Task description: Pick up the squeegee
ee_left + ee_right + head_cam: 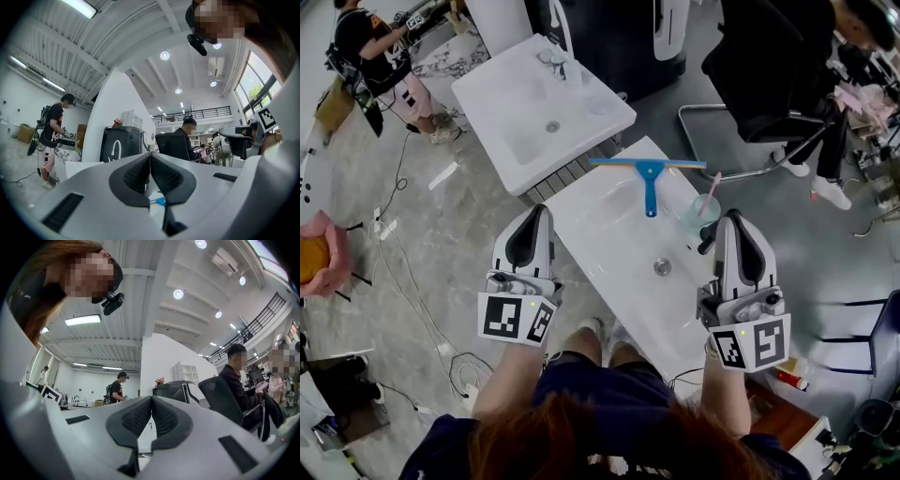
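Note:
A blue squeegee (649, 176) lies across the far end of a white sink top (609, 234), blade crosswise and handle pointing toward me. My left gripper (540, 208) hovers at the sink's left edge, short of the squeegee, jaws shut and empty. My right gripper (729, 216) hovers at the sink's right edge, also shut on nothing. In the left gripper view the black pads (138, 176) touch, and a sliver of the blue squeegee (161, 201) shows below them. The right gripper view shows its pads (137, 417) pressed together too.
A clear cup (704, 211) with a pink stick stands on the sink near my right gripper, next to a black tap (707, 244). A second white sink (539, 108) stands behind. A seated person in a black chair (769, 84) is at right; another person (380, 52) stands far left. Cables cross the floor.

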A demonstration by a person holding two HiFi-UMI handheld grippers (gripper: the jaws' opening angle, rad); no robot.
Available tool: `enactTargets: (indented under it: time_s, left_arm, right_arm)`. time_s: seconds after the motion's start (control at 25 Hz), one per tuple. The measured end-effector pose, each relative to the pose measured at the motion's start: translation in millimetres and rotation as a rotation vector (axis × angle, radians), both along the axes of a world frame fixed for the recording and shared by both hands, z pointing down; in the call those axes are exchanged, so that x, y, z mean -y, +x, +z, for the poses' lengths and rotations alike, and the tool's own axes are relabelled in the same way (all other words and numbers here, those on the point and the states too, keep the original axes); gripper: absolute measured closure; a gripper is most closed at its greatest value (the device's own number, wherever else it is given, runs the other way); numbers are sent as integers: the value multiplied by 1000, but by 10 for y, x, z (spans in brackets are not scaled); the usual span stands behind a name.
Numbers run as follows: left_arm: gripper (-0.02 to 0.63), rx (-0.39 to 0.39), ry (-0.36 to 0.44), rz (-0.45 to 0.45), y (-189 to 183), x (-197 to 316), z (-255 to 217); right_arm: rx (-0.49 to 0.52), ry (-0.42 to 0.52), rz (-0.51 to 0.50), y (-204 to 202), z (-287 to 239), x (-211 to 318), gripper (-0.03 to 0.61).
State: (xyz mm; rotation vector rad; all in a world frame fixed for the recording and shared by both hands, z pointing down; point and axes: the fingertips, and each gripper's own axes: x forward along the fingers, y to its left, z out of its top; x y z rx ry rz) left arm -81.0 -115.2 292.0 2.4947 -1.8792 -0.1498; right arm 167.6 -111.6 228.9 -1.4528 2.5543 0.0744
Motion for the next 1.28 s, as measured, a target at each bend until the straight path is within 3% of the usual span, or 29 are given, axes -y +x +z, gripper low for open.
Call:
enactTargets:
  time_s: [0.52, 1.16, 1.28]
  left_arm:
    - [592, 14, -47, 113, -174, 1082, 300]
    - [592, 18, -148, 136, -298, 1971, 884]
    - [592, 18, -178, 149, -283, 2063, 1037]
  right_arm:
    - [-25, -118, 110, -403, 513, 1010, 563]
    - [-88, -345, 163, -650, 1500, 2043, 558]
    - [-111, -412, 169, -700, 1744, 2130, 521]
